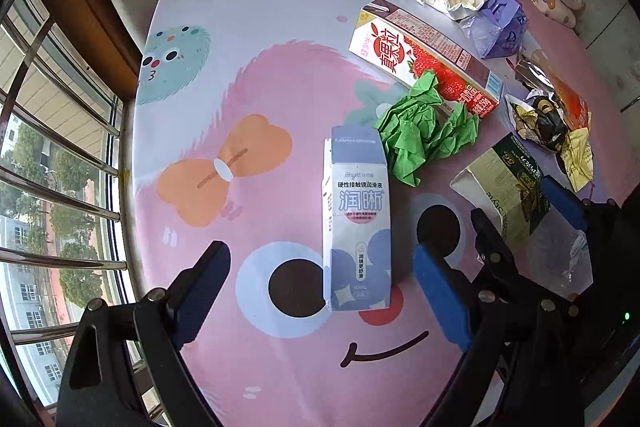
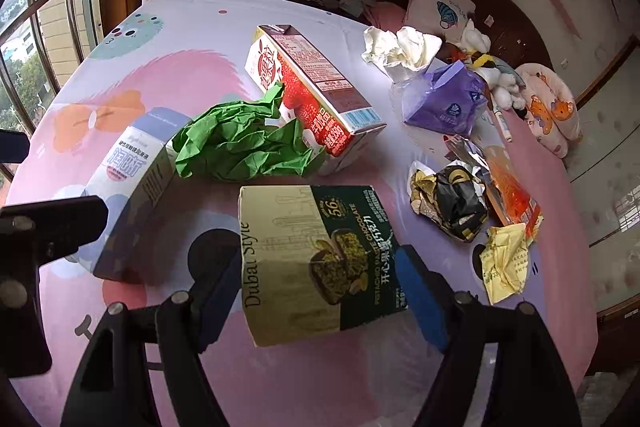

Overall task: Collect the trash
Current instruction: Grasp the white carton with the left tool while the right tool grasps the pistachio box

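Left gripper point(image 1: 320, 279): jaws spread, astride blue carton point(image 1: 357, 227). Beyond: green paper point(image 1: 424, 135), strawberry carton point(image 1: 424, 57), purple bag point(image 1: 498, 27).

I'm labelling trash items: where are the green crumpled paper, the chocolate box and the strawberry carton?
green crumpled paper point(image 2: 240, 143), right wrist view, middle.
chocolate box point(image 2: 320, 259), right wrist view, front face.
strawberry carton point(image 1: 420, 59), left wrist view, top face.

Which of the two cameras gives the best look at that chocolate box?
The right wrist view. There the pistachio chocolate box fills the centre, held between the right gripper fingers, its printed front readable. The left wrist view shows the same box only at the right edge, small and angled, partly behind gripper parts.
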A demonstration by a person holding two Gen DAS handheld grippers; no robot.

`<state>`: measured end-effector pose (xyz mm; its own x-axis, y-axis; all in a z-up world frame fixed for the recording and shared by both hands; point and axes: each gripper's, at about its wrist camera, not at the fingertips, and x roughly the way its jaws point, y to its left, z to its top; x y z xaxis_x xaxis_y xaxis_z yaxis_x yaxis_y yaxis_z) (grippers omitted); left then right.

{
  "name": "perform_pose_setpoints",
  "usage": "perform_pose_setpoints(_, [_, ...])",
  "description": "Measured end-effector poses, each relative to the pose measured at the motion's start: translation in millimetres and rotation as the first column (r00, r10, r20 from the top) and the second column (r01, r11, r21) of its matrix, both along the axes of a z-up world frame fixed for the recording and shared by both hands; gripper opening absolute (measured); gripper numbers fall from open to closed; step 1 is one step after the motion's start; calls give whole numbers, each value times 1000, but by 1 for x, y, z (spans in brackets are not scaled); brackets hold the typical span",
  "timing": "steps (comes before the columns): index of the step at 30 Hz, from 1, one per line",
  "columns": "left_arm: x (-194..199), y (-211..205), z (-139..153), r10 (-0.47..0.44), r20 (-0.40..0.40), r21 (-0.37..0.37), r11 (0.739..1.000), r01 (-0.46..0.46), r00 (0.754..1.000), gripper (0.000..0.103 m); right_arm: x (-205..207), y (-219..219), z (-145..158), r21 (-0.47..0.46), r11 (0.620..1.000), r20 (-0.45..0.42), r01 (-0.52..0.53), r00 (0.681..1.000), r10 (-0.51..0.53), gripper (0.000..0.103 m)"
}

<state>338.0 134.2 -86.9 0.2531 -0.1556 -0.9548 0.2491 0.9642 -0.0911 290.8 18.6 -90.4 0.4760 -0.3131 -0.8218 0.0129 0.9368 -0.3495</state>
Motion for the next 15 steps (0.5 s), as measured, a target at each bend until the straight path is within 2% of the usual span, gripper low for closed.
perform_pose_setpoints(2, [6,-5,-7,-15,-16,0,1000,15,1000,92,3,-4,1,-22,999,5,26,1000,-26,54])
perform_pose_setpoints(3, [8,-7,-12,-22,-27,-1,1000,22,999,92,4,-6,2,-31,999,7,35,999,-35,51])
perform_pose_setpoints(5, [13,-11,-19,-34,-46,-1,999,34,998,91,8,-12,5,-28,998,7,58,998,-57,28])
perform_pose_setpoints(7, [17,-15,-25,-48,-65,-2,999,48,997,82,10,-20,12,-9,996,12,83,996,-83,19])
perform_pose_setpoints(9, [21,-18,-33,-65,-104,-13,998,64,992,60,12,-29,20,14,994,26,109,994,-109,15])
perform_pose_setpoints(10, [23,-19,-37,-69,-127,-19,998,67,989,54,12,-34,26,22,992,36,121,992,-122,12])
perform_pose_setpoints(11, [24,-19,-39,-68,-135,-17,998,66,989,47,12,-38,32,33,991,44,133,990,-135,9])
perform_pose_setpoints(12, [24,-20,-38,-69,-124,-20,998,67,990,35,12,-44,38,51,988,55,144,988,-147,8])
perform_pose_setpoints(15, [26,-27,-39,-82,-133,-41,996,77,988,33,10,-59,57,120,979,78,166,981,-176,3])
